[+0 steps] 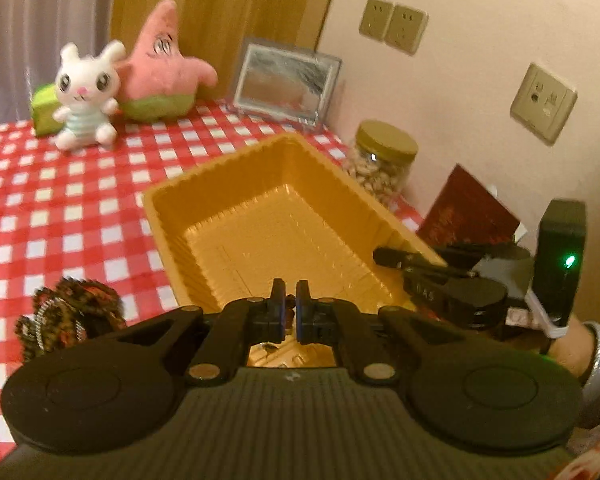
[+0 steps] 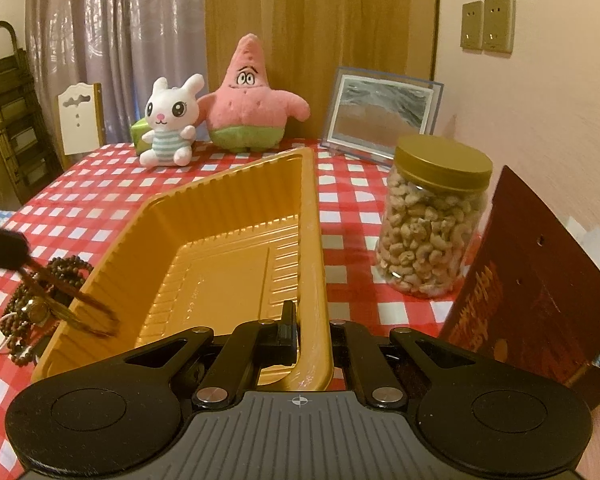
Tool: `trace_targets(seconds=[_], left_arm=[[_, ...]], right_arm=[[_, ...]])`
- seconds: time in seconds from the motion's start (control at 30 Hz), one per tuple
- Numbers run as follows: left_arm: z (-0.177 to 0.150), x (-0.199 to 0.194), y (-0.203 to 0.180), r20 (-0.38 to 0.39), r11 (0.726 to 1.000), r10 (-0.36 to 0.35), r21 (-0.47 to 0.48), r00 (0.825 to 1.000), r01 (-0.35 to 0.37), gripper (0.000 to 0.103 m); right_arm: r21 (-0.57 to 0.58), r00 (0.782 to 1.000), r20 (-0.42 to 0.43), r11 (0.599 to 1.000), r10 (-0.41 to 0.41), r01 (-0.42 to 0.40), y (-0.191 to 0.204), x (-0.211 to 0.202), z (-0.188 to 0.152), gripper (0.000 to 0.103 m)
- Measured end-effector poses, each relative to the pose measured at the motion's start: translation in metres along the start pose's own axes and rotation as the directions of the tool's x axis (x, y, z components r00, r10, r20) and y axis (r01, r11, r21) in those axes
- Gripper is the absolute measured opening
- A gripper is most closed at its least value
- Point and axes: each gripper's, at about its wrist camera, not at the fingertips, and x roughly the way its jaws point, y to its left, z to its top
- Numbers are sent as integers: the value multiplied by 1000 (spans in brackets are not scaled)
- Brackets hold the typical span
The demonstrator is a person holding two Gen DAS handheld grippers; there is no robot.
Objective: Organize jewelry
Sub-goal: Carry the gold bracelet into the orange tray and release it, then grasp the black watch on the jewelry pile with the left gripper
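A gold plastic tray (image 1: 228, 184) (image 2: 220, 200) lies on the red-checked tablecloth. My right gripper (image 2: 312, 320) is shut on the tray's near right wall, one finger inside and one outside; in the left wrist view it (image 1: 388, 258) sits on that rim. My left gripper (image 1: 290, 292) is shut on a thin gold chain (image 2: 88, 316), whose loop dangles across the tray's left rim; the left gripper (image 2: 4, 248) shows at the right wrist view's left edge. A heap of dark beaded bracelets (image 1: 68, 312) (image 2: 40, 292) lies on the cloth left of the tray.
A white rabbit plush (image 2: 168, 124), a pink star plush (image 2: 252, 104) and a picture frame (image 2: 380, 116) stand at the table's back. A jar of cashews (image 2: 432, 224) and a dark red box (image 2: 532, 280) stand right of the tray by the wall.
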Motion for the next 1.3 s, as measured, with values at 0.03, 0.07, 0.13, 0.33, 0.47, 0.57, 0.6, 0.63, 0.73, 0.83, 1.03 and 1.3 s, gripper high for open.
trace_targets(seconds=[0.03,0.07,0.13,0.33,0.47,0.57,0.6,0.63,0.73,0.83,1.03,1.3], left_arm=[[-3,3,-1,-13,1000,-7,0,1000,7,4],[-5,8,-2,-30,1000,-14,-1,999,14,4],[-12,15,-3,-61,1000,-19,-1,998,18,4],[-22,25,0,-119,1000,-5,-16,993,3,6],[-20,17,4,-96,1000,16,-26,995,-18,20],[-18,7,10,-84,998,49,-26,995,-51,20],[-18,2,14,-81,997,66,-32,995,-69,21],[-19,-1,18,-81,996,84,-36,993,-87,21],[-27,-11,33,-91,985,164,-30,982,-167,24],[-39,-15,50,-128,974,219,-30,967,-225,26],[-63,-14,65,-161,967,256,34,953,-254,30],[-76,8,48,-129,943,287,215,949,-256,35]], right_arm=[[2,1000,0,1000,-1,1,0,-1,0,4],[4,1000,1,1000,-2,2,-1,-2,-1,4],[6,1000,2,1000,-5,5,-2,-3,-2,4],[8,1000,0,1000,-6,6,-2,-5,-3,4],[5,1000,0,1000,-9,9,-1,-6,-3,4],[4,1000,1,1000,-14,14,-1,-8,-3,4],[4,1000,2,1000,-16,16,0,-8,-3,4],[4,1000,2,1000,-18,18,0,-9,-3,4],[4,1000,4,1000,-26,26,-1,-11,-4,4],[3,999,4,999,-35,35,-1,-13,-5,4],[7,998,0,998,-60,60,-1,-19,-7,4],[22,996,-7,996,-87,87,4,-25,-11,4]])
